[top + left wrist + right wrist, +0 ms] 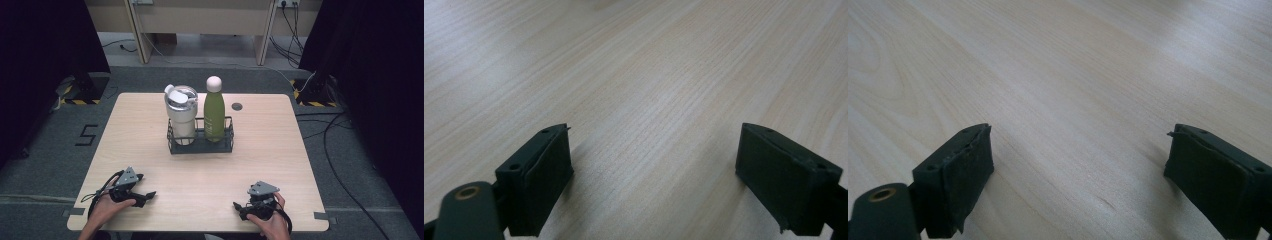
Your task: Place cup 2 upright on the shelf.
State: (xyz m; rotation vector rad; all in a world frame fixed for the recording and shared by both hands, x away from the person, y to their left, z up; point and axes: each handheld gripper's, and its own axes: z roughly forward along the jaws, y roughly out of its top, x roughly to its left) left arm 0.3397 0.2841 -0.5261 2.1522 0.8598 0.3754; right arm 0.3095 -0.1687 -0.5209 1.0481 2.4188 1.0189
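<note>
Left claw point(145, 186) wide apart at the near left of the worktop point(280, 150), jaws resting low over bare wood and gripping nothing, held in the left hand point(107, 209). Right claw point(241, 209) likewise wide and holding nothing at the near right, in the right hand point(272, 222). Farther off, at centre and well apart from both: black wire basket point(200, 145) carrying white tumbler point(181, 112) on the left and green bottle point(214, 112) just beside it on the right, both upright.
</note>
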